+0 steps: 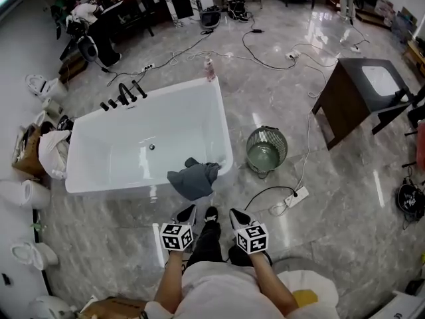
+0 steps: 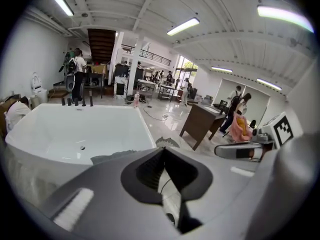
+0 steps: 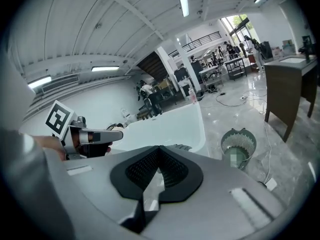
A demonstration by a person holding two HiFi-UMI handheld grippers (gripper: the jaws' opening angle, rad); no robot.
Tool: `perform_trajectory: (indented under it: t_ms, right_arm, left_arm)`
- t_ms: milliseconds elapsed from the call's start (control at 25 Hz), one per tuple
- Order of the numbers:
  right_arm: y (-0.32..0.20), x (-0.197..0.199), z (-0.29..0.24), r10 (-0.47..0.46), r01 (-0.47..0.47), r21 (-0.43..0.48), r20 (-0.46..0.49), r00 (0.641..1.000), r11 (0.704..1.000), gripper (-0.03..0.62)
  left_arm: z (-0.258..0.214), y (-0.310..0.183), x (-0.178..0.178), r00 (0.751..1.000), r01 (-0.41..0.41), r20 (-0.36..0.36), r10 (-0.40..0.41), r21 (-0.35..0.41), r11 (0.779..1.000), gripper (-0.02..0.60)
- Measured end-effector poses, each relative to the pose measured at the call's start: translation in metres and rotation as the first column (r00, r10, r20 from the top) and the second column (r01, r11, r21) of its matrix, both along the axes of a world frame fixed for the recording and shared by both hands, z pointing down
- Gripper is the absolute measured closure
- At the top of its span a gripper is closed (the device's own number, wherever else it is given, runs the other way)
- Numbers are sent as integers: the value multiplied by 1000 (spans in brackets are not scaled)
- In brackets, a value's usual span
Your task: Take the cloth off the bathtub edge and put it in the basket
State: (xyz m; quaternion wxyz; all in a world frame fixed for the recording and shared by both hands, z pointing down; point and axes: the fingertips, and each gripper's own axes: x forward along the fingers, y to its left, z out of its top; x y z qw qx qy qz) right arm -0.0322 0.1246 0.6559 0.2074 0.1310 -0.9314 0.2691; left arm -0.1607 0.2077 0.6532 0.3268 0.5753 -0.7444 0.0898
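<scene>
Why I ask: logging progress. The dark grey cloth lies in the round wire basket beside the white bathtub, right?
No: the head view shows the dark grey cloth draped over the white bathtub's edge, not in the round wire basket.

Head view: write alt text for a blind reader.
A grey cloth drapes the near edge of a white bathtub; a wire basket stands to its right. The left tongs and right tongs, both shut, hover short of the cloth.

A workshop hall is showing: a freestanding bathtub [image 1: 113,155] is sitting on polished stone floor [image 1: 345,198]. Cables [image 1: 265,62] are trailing beyond the bathtub, and toilets [image 1: 23,193] are standing left of it.
</scene>
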Motion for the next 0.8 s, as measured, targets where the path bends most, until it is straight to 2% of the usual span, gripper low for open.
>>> perform_trajectory:
  t_ms: [120,320,480,560,680,800]
  right_arm:
    - [-20,3,0,62,-61,32,-12,998,998,592]
    - [-53,-3,0,105,-102,59,-51,993,993,592]
    - [-78,-12,-1,159,-149,119,-81,984,982,592]
    - [-86,-25,-2,160,-148,126,-91,983,981,592]
    - [-113,-59,-6,179,-167,139,-79,981,976,592]
    - [-137,-96,-7,208,-201,98,-64,976,975,593]
  left_arm:
    - [4,-12,-12,1000,9,-8,-9,7,1000,523]
    - [9,-51,-46,1000,-7,-23,8,33,999,522]
    - [22,-79,-76,997,-2,-76,7,73,997,522]
    - [26,-96,-95,995,-12,-97,22,103,995,520]
    - [38,-124,-131,994,-58,-80,67,118,991,520]
    - [60,-143,-159,989,-127,-62,132,84,988,520]
